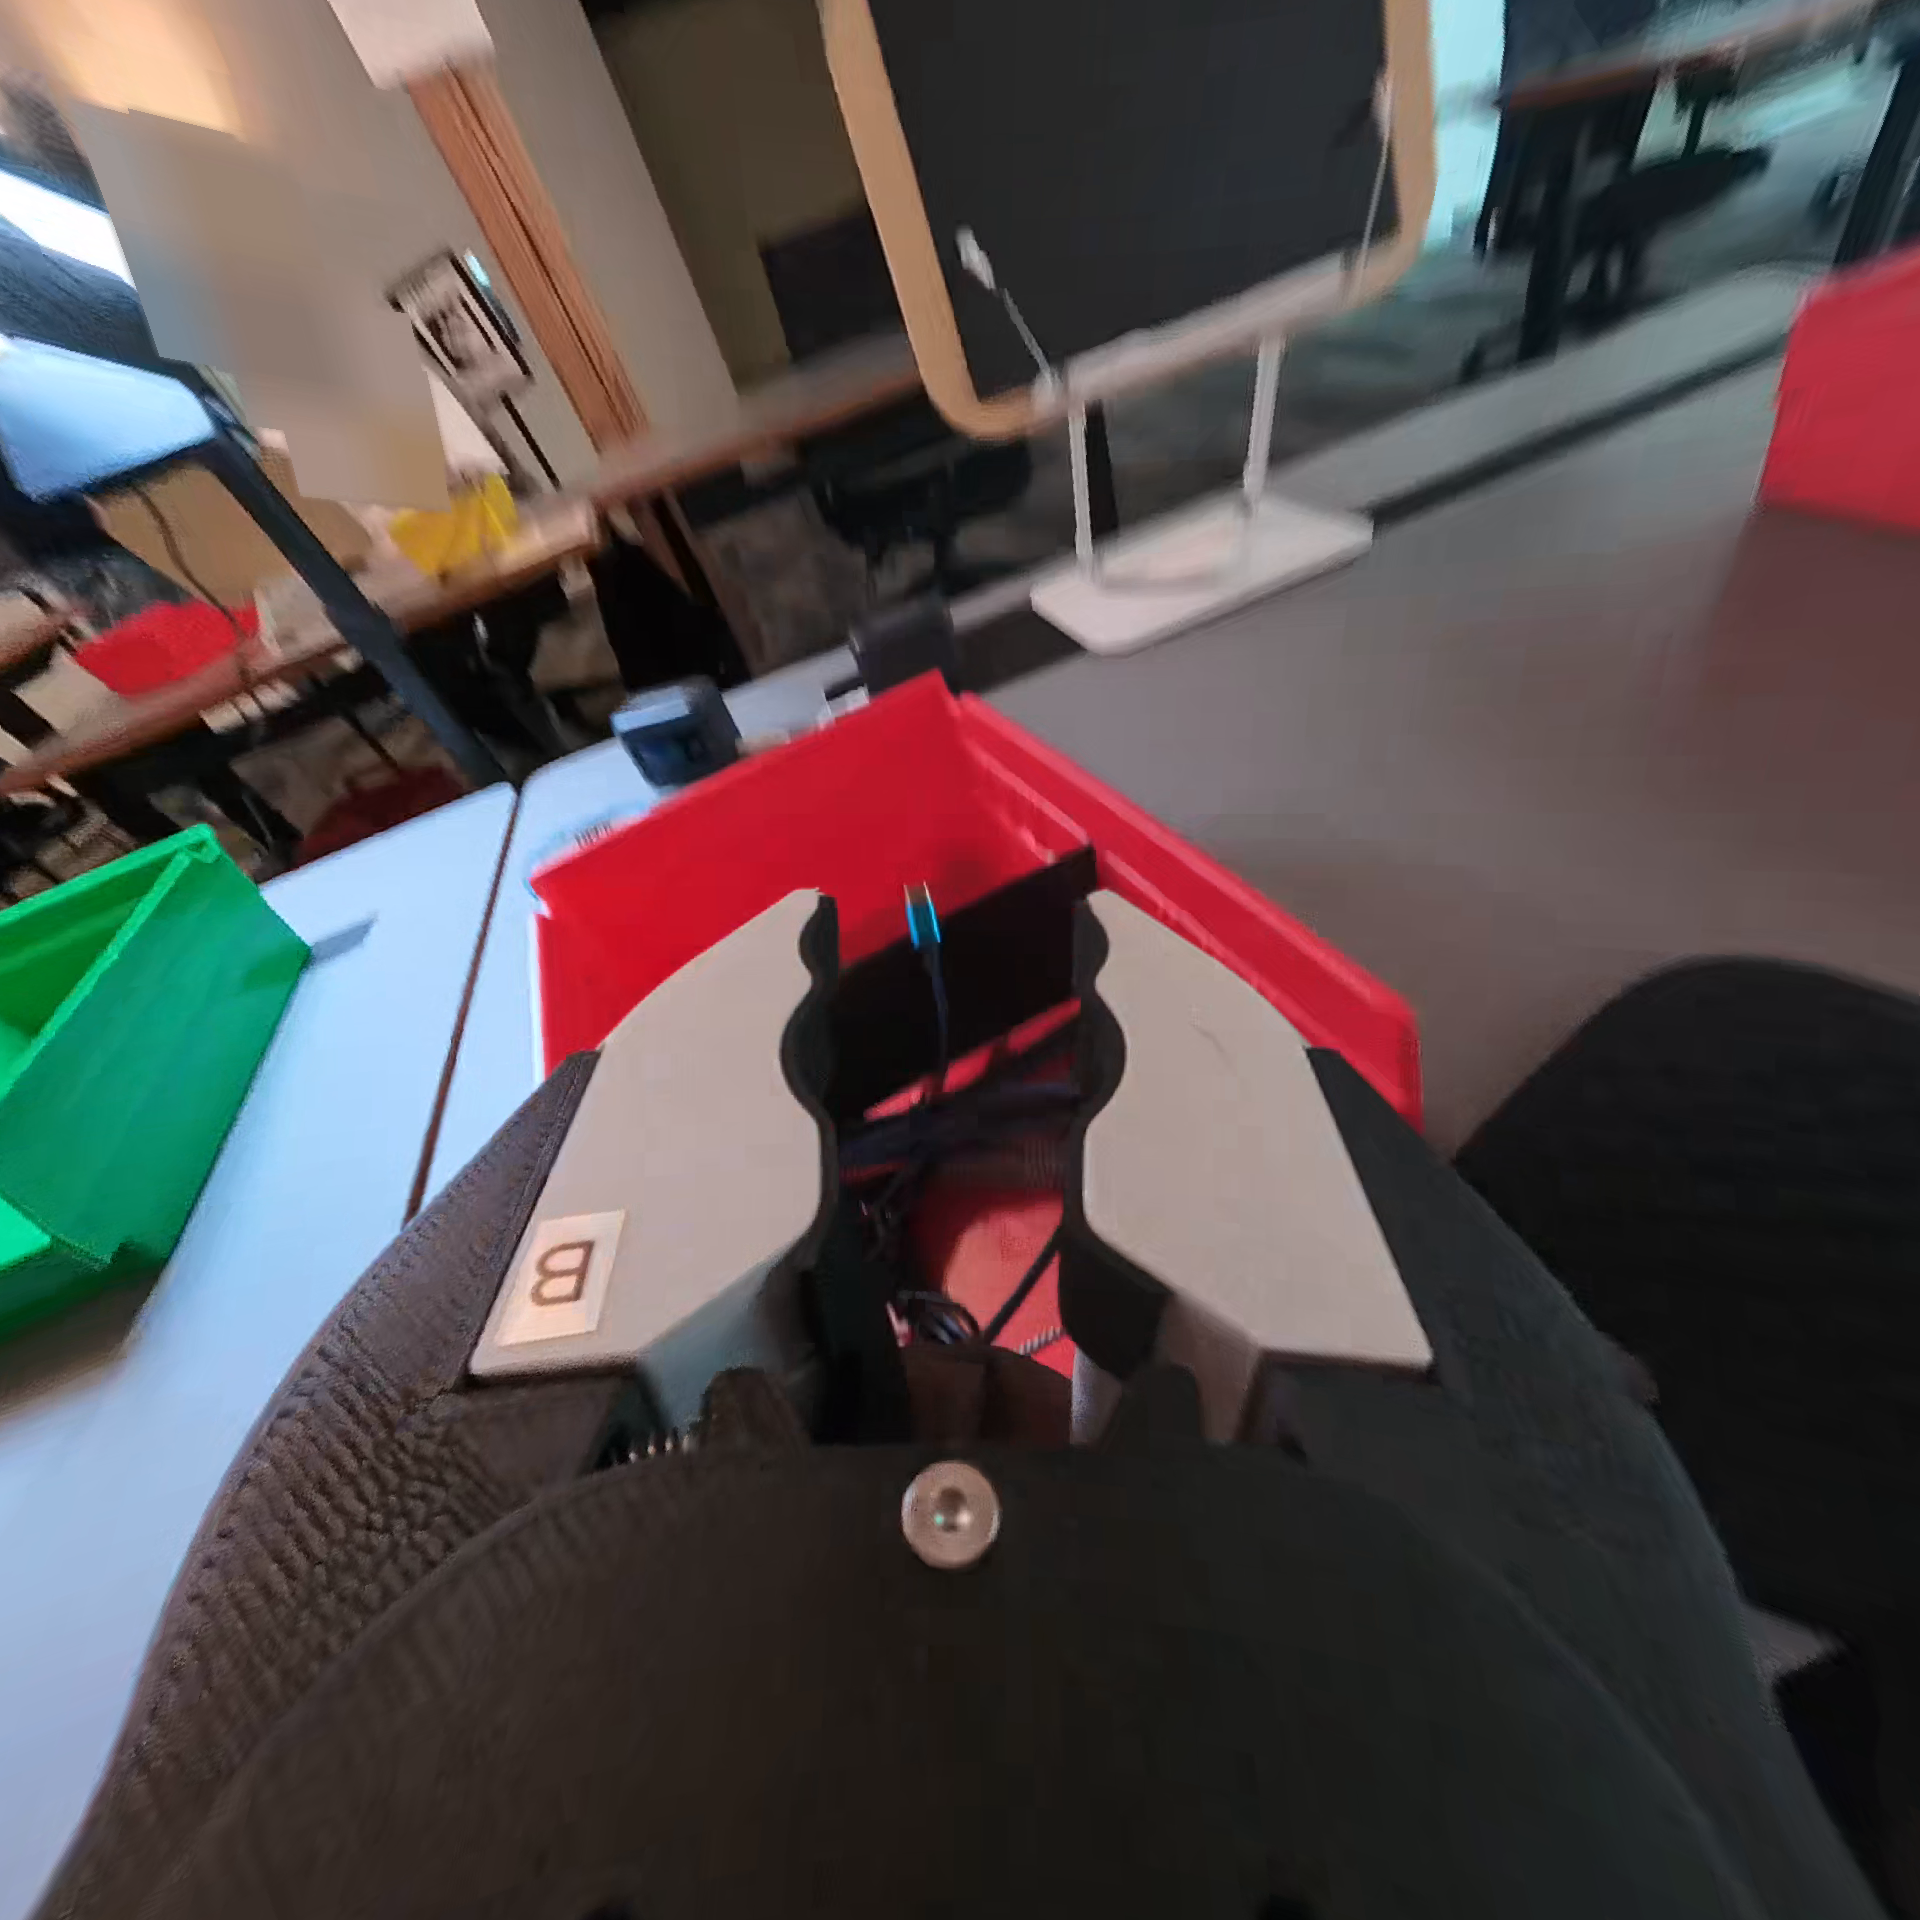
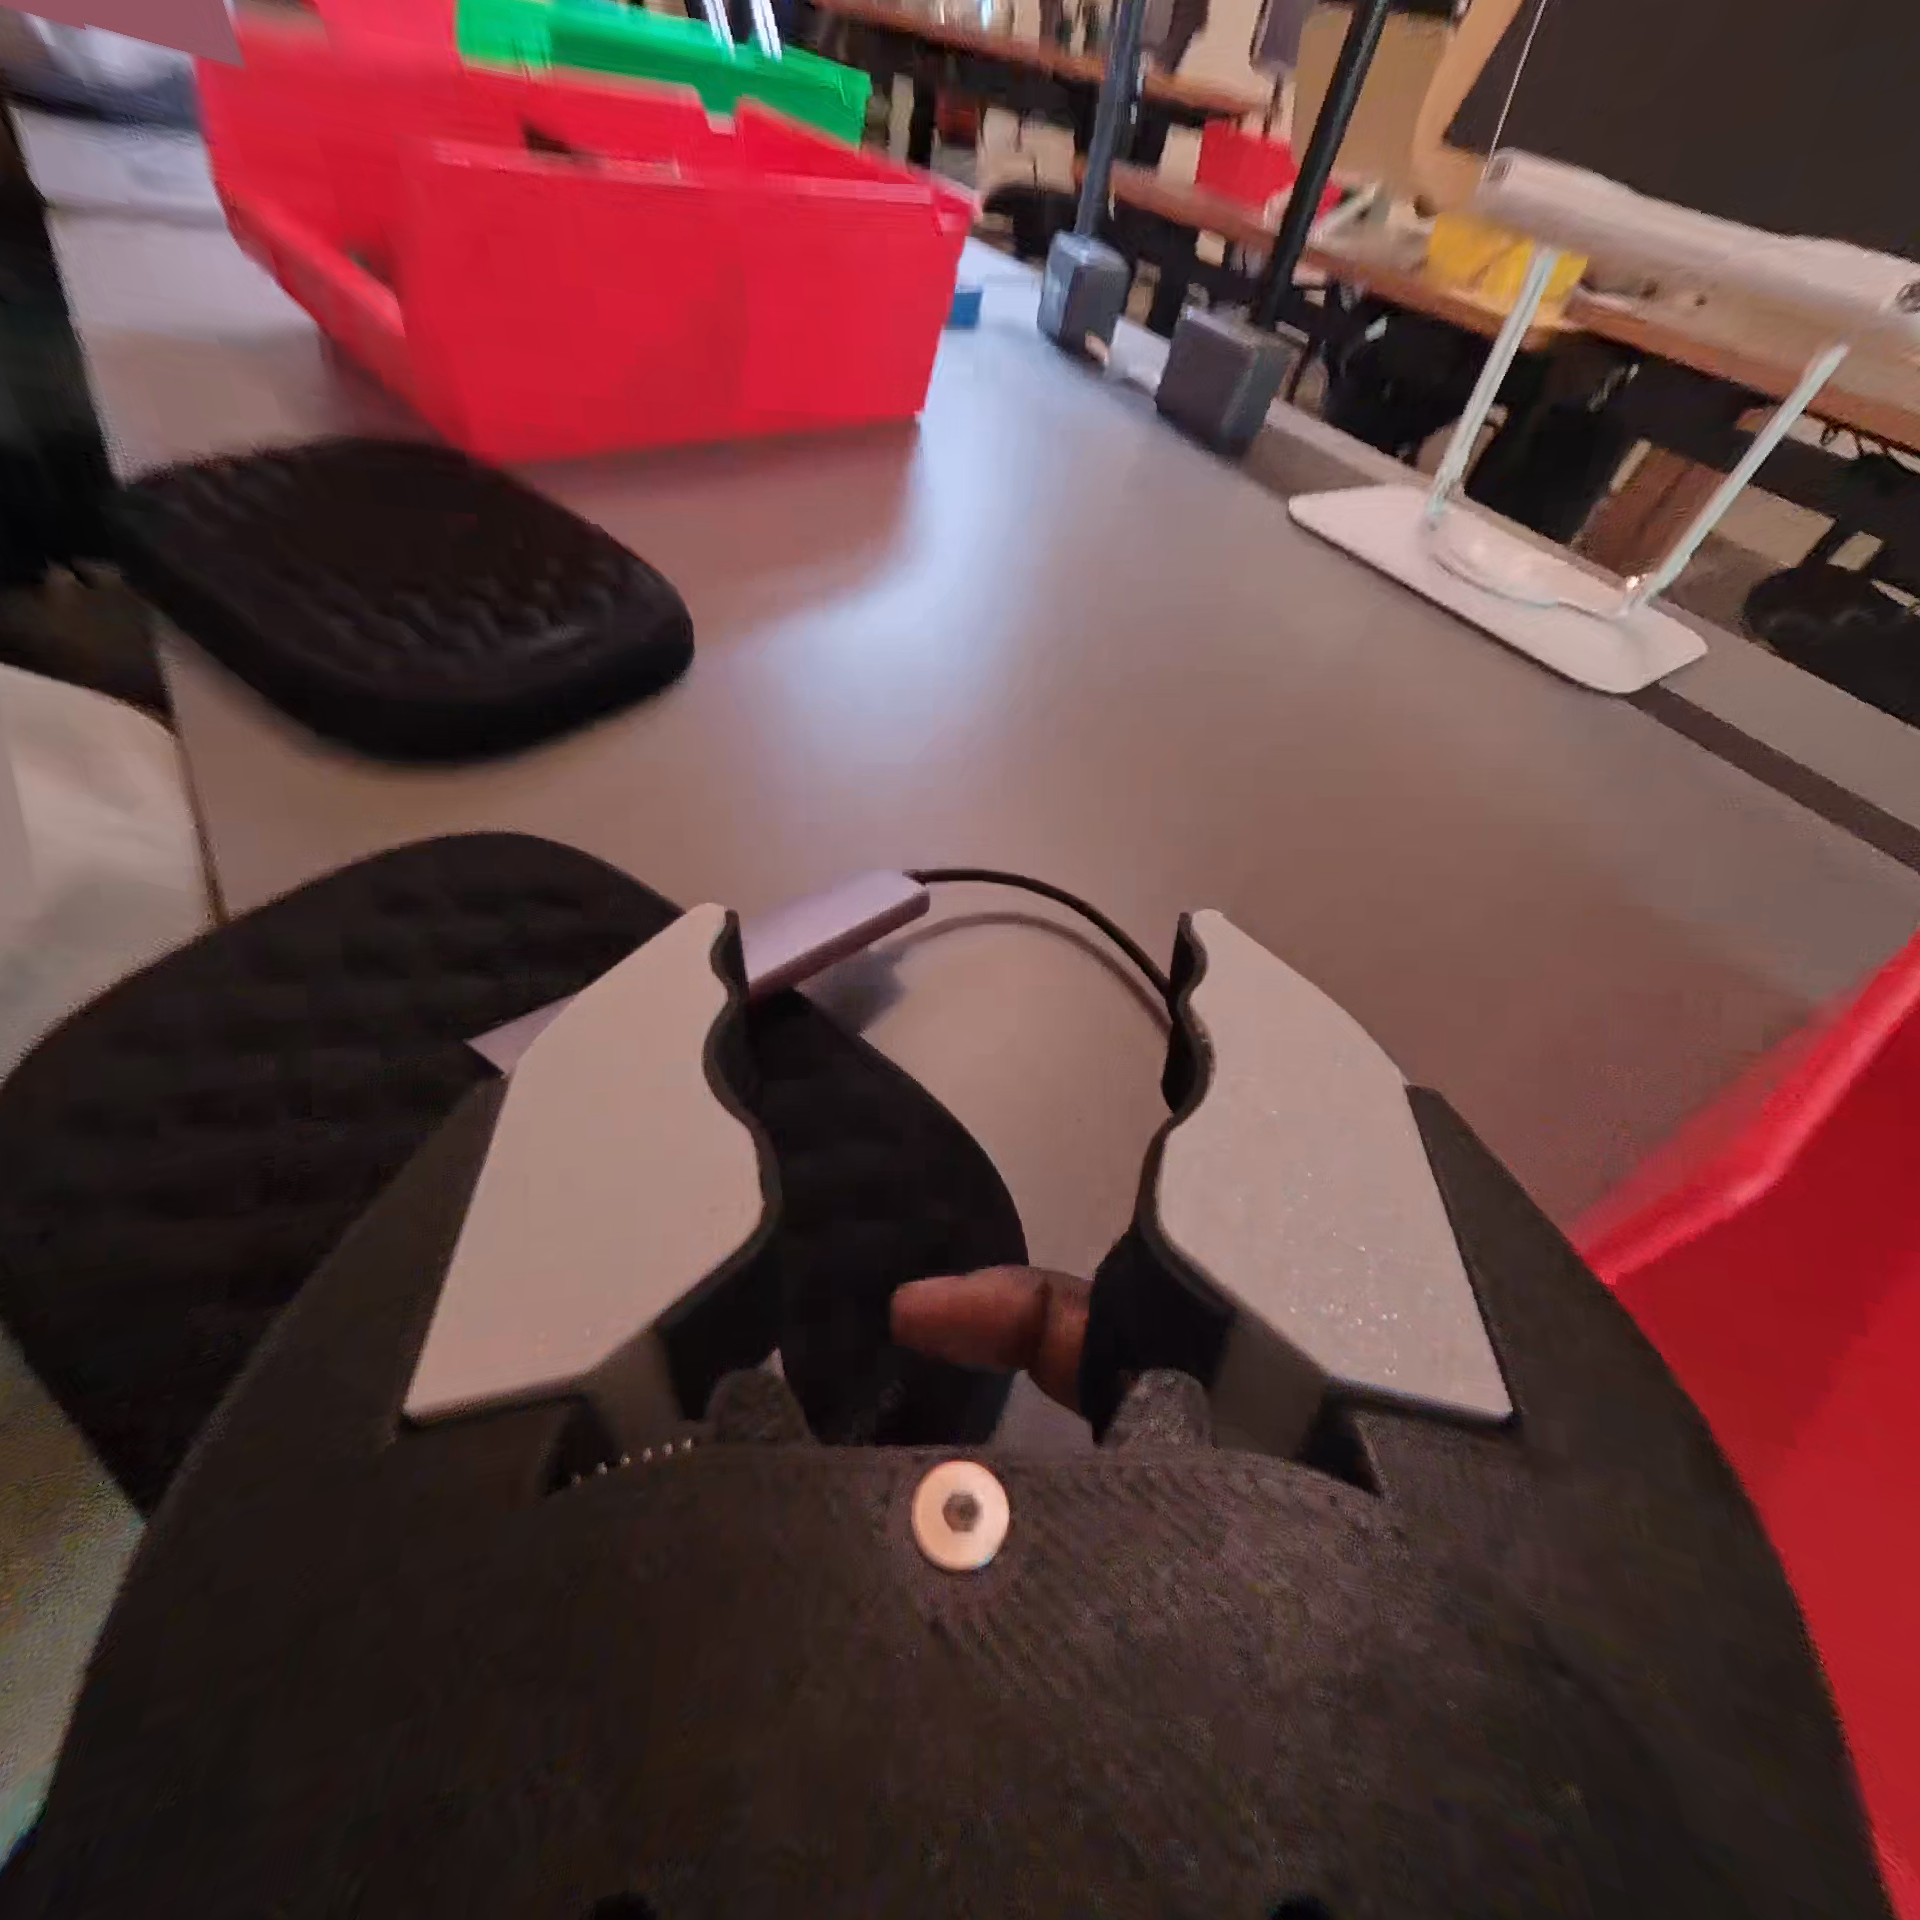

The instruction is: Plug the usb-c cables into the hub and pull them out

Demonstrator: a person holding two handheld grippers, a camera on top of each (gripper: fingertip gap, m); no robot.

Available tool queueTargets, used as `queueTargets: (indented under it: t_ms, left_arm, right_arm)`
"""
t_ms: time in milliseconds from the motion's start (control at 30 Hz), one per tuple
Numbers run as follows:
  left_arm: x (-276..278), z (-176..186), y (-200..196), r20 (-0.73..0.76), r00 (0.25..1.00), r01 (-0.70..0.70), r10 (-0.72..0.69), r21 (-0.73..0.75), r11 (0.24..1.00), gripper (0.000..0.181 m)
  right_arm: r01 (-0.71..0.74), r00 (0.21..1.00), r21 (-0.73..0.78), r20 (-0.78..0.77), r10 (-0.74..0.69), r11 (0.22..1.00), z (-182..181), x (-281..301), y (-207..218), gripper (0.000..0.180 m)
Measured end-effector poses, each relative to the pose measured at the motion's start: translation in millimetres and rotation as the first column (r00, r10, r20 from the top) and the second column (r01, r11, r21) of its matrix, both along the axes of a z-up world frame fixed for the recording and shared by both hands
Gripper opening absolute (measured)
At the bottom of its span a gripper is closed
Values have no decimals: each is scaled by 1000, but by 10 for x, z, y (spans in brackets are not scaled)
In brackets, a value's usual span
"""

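Observation:
In the left wrist view, my left gripper (image 1: 954,914) is open and hangs over a red bin (image 1: 1247,935). A tangle of dark cables (image 1: 956,1132) lies in the bin. One cable's blue USB-C plug (image 1: 921,920) points up between my fingertips, against a black divider (image 1: 1008,935); the fingers do not touch it. In the right wrist view, my right gripper (image 2: 956,935) is open and low over the grey table. The grey hub (image 2: 842,930) lies just past my left fingertip, partly hidden by it. Its black lead (image 2: 1081,920) arcs right to the other fingertip.
A green bin (image 1: 125,1049) sits left of the red bin. Black textured pads (image 2: 405,592) lie on the table, one under my right gripper (image 2: 260,1091). A red bin (image 2: 644,291) stands farther back, another at the right edge (image 2: 1787,1299). A white stand (image 2: 1507,582) is far right. Some 45 centimetres of space lies between my two pairs of fingers.

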State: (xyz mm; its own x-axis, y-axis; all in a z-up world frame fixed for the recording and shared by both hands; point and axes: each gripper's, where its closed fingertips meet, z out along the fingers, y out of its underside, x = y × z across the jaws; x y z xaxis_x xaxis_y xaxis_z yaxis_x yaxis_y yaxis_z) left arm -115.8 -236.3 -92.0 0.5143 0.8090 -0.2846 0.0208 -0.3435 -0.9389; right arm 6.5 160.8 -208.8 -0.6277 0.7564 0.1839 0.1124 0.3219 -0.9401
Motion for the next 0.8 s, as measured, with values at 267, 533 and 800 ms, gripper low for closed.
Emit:
queueTargets:
  t_ms: [267, 533, 800]
  left_arm:
    - [-577, -822, 14, 159, 971, -105, 180, -390, 915, 22]
    - [-853, -1101, 89, 281, 938, -94, 202, -354, 930, 29]
    - [-962, -1148, 49, 209, 941, -157, 264, -423, 893, 7]
  right_arm:
    - [18, 995, -20, 100, -15, 1000, -88, -12, -20, 71]
    - [79, 997, -208, 32, -74, 975, 133, -64, 178, 78]
    - [100, 995, -257, 3, -103, 961, 195, -82, 244, 82]
